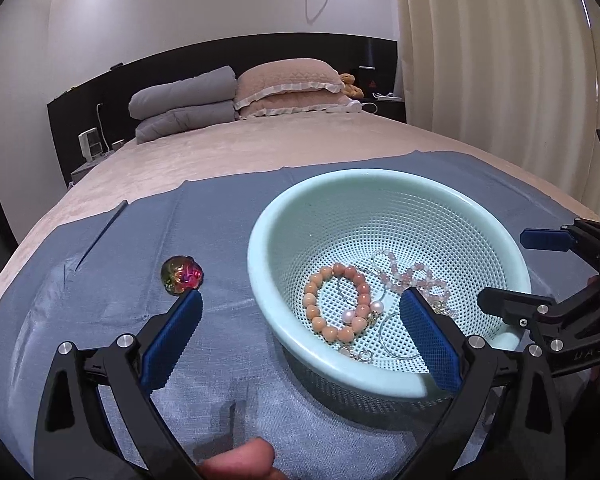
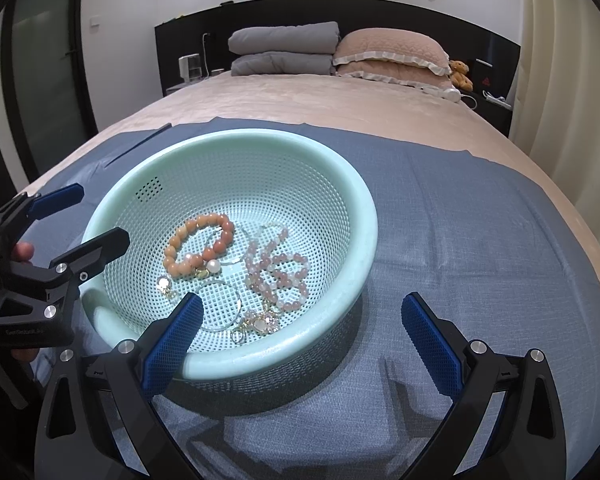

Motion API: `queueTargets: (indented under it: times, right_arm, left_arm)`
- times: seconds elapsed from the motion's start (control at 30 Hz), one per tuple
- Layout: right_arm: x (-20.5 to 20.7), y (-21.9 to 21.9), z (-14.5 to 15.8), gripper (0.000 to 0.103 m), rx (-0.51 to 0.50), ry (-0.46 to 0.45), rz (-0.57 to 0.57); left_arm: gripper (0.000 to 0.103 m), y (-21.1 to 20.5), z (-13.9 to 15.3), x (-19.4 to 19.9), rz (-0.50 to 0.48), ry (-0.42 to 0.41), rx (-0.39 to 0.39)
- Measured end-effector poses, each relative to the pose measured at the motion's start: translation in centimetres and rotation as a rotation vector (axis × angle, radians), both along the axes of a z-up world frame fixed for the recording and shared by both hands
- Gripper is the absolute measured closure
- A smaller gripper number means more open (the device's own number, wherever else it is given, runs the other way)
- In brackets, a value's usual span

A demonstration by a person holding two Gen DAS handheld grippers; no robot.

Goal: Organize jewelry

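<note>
Jewelry is seen gathered in a mint basket [image 1: 380, 196] in the left wrist view, the basket standing on a blue cloth [image 1: 148, 248] spread over the foot of a bed [image 1: 260, 140]. An orange bead bracelet [image 1: 337, 303] lies on the mesh floor, with a pink bead strand [image 1: 414, 276] beside it to the right and thin wire hoops and small gold pieces among them. An iridescent brooch [image 1: 181, 274] is left on the cloth, outside the basket and to its left, just beyond the tip of the left finger. The left gripper [image 1: 301, 305] is held with its jaws spread wide and nothing between them; one blue pad [image 1: 172, 340] is over the cloth and the other is over the basket's near rim. The right gripper [image 1: 512, 268] is seen at the right edge, beside the basket, its jaws parted.

From the right wrist view the basket [image 2: 364, 216] is shown left of centre on the cloth [image 2: 480, 240]. The bracelet [image 2: 199, 246] is seen on the left of the basket floor, touching a pearl, and the strand [image 2: 278, 276] is heaped to its right. A gold clasp piece lies near the front rim, with a wire hoop just beside it. The right gripper [image 2: 302, 305] is held wide open and empty, its left pad [image 2: 172, 344] over the basket's near rim and the right one over bare cloth. The left gripper [image 2: 84, 216] is seen at the basket's left rim, jaws apart, with a thumb visible on its body. Pillows [image 2: 392, 54] are stacked at the head of the bed [image 2: 320, 100].
</note>
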State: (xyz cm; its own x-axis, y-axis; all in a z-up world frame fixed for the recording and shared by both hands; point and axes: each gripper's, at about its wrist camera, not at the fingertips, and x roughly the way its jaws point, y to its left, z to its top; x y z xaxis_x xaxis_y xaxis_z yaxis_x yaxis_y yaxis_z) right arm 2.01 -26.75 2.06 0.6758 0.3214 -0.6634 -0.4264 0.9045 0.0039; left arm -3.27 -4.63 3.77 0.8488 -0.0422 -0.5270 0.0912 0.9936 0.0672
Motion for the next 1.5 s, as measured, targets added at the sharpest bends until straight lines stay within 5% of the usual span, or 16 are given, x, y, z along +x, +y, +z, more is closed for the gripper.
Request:
queueTargets:
  times: [1.3, 1.5]
  right_arm:
    - [-0.05, -0.09, 0.03, 0.008, -0.013, -0.001, 0.001]
    - [-0.04, -0.07, 0.02, 0.008, -0.012, -0.001, 0.001]
  left_arm:
    - [0.006, -0.54, -0.92, 0.45, -0.043, 0.069, -0.023]
    - [0.006, 0.26, -0.52, 0.52, 0.041, 0.060, -0.033]
